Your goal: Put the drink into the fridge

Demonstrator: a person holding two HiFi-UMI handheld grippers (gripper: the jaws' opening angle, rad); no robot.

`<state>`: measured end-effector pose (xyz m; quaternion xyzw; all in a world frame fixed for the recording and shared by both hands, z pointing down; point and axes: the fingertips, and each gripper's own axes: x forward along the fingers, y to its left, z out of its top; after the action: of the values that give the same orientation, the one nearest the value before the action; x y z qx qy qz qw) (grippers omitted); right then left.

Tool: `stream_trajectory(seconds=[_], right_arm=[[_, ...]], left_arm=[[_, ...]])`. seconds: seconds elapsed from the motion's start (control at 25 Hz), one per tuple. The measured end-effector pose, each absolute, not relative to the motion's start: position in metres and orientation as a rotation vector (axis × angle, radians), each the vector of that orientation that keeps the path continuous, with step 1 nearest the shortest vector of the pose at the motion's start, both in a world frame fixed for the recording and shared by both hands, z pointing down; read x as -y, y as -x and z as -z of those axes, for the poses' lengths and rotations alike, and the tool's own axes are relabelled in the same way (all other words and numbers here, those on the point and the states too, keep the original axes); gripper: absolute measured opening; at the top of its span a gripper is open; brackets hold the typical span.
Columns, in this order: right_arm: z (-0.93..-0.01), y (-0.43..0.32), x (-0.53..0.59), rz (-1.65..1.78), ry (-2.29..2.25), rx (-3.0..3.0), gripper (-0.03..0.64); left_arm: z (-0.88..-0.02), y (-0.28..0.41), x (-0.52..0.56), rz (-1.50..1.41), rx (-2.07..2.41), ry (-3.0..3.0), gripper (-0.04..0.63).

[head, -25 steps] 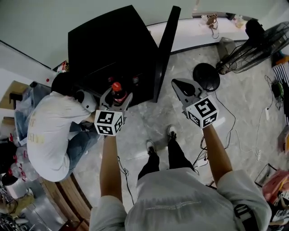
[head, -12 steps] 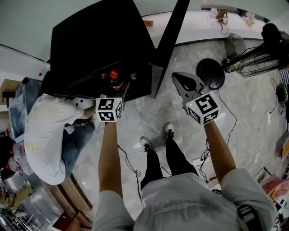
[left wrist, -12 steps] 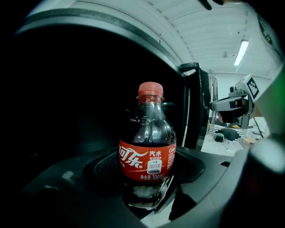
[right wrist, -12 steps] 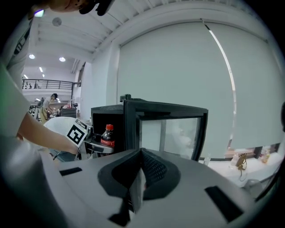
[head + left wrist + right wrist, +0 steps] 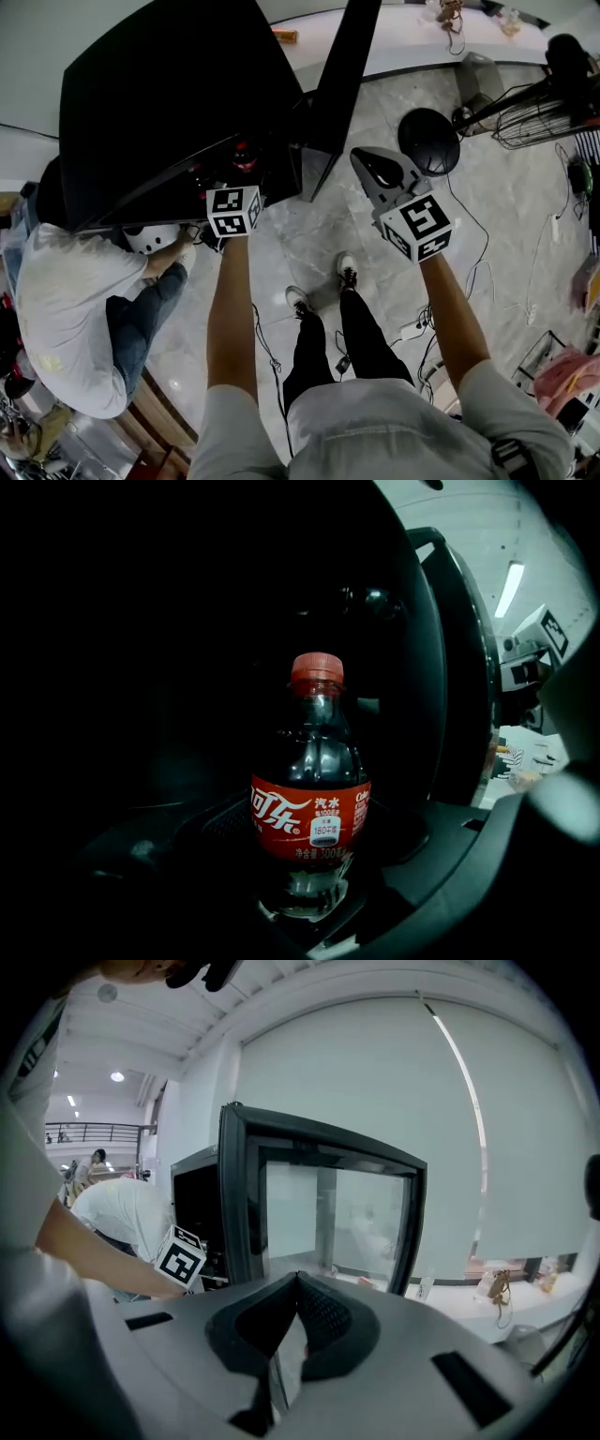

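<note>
Left gripper (image 5: 240, 178) is clamped on the drink (image 5: 312, 803), which is upright and just inside the dark fridge (image 5: 159, 103), past the open door (image 5: 342, 75). I'd hold it vertical, seat the base flat on a shelf before releasing, then back straight out so the jaws don't tip it; can't tell whether the base is down yet. Right gripper (image 5: 377, 176) is closed on nothing, out beside the door; the drink is a small clear cola bottle with red cap, red label and dark liquid.
</note>
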<state>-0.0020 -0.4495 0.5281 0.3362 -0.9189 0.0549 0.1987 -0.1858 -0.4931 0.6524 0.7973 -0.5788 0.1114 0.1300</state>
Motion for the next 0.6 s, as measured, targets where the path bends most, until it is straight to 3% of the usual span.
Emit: stream_trajectory(seconds=[0.6], right_arm=[[-0.552, -0.016, 0.449, -0.194, -1.000, 2.497, 0.002]], left_arm=[[-0.701, 0.197, 0.570, -0.163, 1.771, -2.244, 0.308]])
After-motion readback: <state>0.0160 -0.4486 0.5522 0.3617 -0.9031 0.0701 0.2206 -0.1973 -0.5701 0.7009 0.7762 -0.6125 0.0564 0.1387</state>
